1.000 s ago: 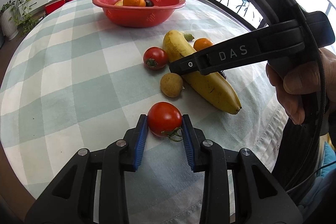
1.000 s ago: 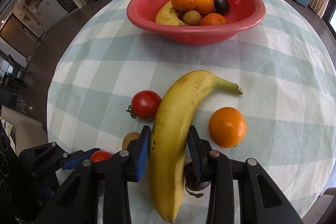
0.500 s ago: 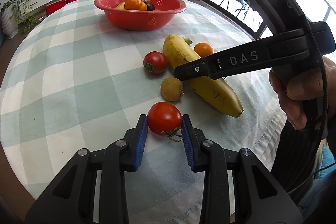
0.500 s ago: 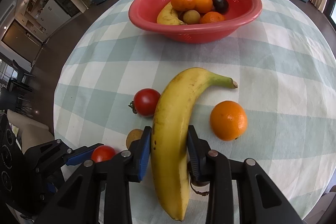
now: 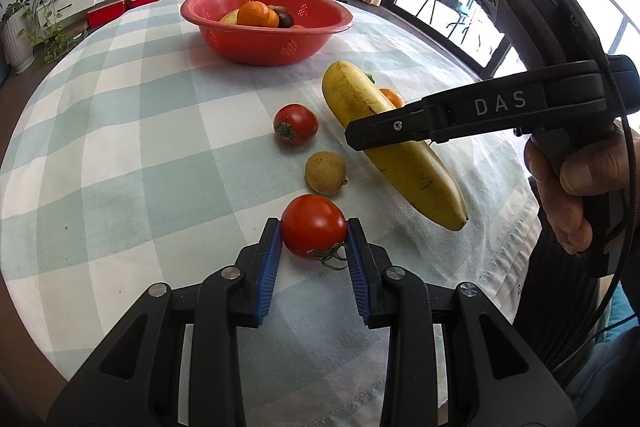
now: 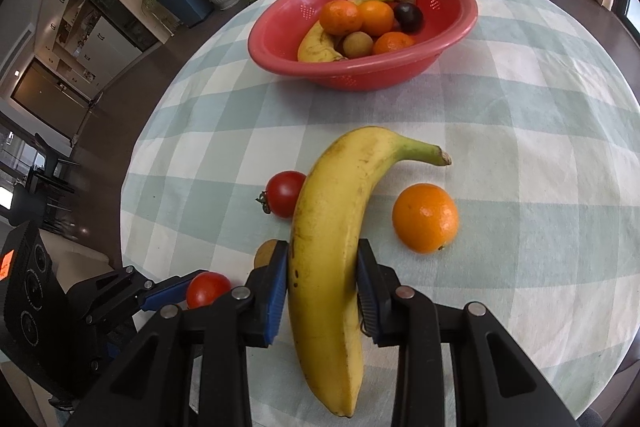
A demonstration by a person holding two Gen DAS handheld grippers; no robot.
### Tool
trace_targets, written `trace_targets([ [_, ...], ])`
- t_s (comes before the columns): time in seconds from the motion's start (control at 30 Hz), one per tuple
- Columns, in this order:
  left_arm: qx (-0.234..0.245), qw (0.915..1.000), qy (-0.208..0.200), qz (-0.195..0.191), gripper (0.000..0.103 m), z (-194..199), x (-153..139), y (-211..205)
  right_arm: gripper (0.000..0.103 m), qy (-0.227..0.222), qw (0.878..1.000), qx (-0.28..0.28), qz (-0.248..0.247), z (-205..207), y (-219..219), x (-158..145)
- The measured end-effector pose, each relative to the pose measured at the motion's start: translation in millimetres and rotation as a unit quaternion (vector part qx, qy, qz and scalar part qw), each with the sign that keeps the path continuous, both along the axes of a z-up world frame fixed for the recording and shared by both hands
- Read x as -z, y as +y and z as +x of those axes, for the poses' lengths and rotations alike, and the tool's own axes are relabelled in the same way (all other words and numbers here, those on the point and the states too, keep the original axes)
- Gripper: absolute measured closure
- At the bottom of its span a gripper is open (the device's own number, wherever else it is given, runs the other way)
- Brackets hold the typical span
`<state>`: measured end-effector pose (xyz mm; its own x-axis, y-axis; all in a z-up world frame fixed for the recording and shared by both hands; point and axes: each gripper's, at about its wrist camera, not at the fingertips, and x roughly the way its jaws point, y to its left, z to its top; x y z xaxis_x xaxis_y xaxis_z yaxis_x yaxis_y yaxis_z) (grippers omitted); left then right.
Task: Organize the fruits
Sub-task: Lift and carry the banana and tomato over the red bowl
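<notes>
Right wrist view: banana (image 6: 328,247) pinched mid-body between nearly closed jaws of right gripper (image 6: 322,287), lying on checked tabletop (image 6: 520,155), stem toward 1 o'clock. Orange (image 6: 425,218) at 3 o'clock of it, small tomato (image 6: 285,193) at 10 o'clock. Red bowl (image 6: 280,27) at 12 o'clock, already part filled. Left wrist view: larger tomato (image 5: 313,226) squeezed lightly between left gripper (image 5: 314,247) pads, brown round fruit (image 5: 325,173) just beyond. Best lifted straight up, gentle pressure on both, then carried over bowl rim before release.
</notes>
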<state>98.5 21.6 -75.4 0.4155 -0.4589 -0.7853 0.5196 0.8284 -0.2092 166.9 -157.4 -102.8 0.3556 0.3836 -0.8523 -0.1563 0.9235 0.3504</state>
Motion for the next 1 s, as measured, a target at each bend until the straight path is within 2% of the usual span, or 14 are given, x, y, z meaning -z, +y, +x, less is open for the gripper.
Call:
trace_targets([
  [0.3, -0.003, 0.9996, -0.004, -0.028, 0.073, -2, -8, 5, 0.068, -0.024, 0.999, -0.003, 0.038, -10, -5, -20],
  [0.47, -0.012, 0.9982, 0.005, -0.058, 0.073, 3, -15, 12, 0.068, -0.04, 0.998, 0.006, 0.053, -6, -20, -34],
  [0.67, -0.016, 0.9984, 0.001, -0.054, 0.073, 14, -21, 11, 0.068, -0.057, 0.996, 0.023, 0.063, 7, -42, -48],
  [1.0, -0.011, 0.9976, -0.046, -0.05, 0.073, 63, -72, -4, 0.068, -0.088, 0.993, 0.028, 0.068, 50, -55, -76],
])
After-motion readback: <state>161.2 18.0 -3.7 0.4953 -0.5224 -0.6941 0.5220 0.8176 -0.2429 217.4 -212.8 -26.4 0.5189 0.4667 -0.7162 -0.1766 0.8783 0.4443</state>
